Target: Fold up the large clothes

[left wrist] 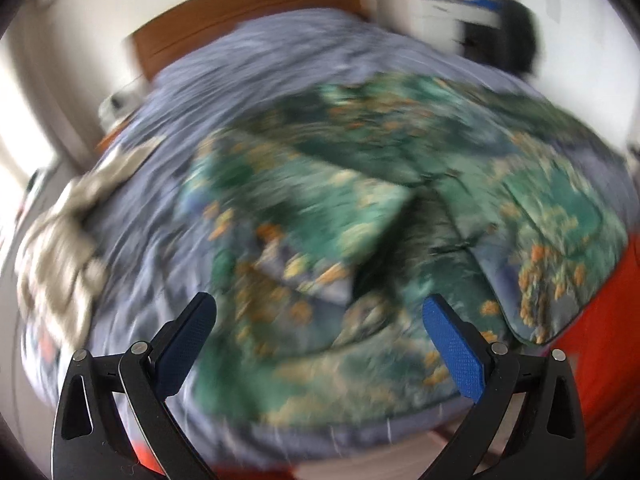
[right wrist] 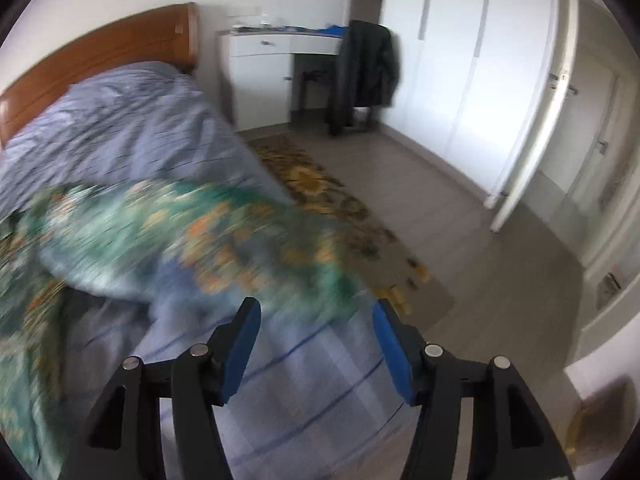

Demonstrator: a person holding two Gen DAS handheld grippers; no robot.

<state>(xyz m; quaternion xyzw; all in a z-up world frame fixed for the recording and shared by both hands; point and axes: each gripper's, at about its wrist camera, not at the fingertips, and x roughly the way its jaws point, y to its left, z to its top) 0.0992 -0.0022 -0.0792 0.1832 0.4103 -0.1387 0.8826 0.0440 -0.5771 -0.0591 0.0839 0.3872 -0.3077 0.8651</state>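
A large green floral cloth with orange and blue patches [left wrist: 360,208] lies rumpled on the bed, partly folded over itself. Both views are blurred by motion. My left gripper [left wrist: 318,312] is open and empty, hovering above the cloth's near part. In the right wrist view the same cloth [right wrist: 192,240] spreads across the bed's left and middle. My right gripper [right wrist: 316,312] is open and empty, above the cloth's right edge near the bed's side.
The bed has a blue-grey cover [right wrist: 120,120] and a wooden headboard [right wrist: 100,52]. A beige checked garment [left wrist: 60,240] lies at the bed's left. A patterned rug [right wrist: 340,208], white desk [right wrist: 272,68], chair with a dark jacket [right wrist: 368,72] and wardrobe [right wrist: 460,60] stand to the right.
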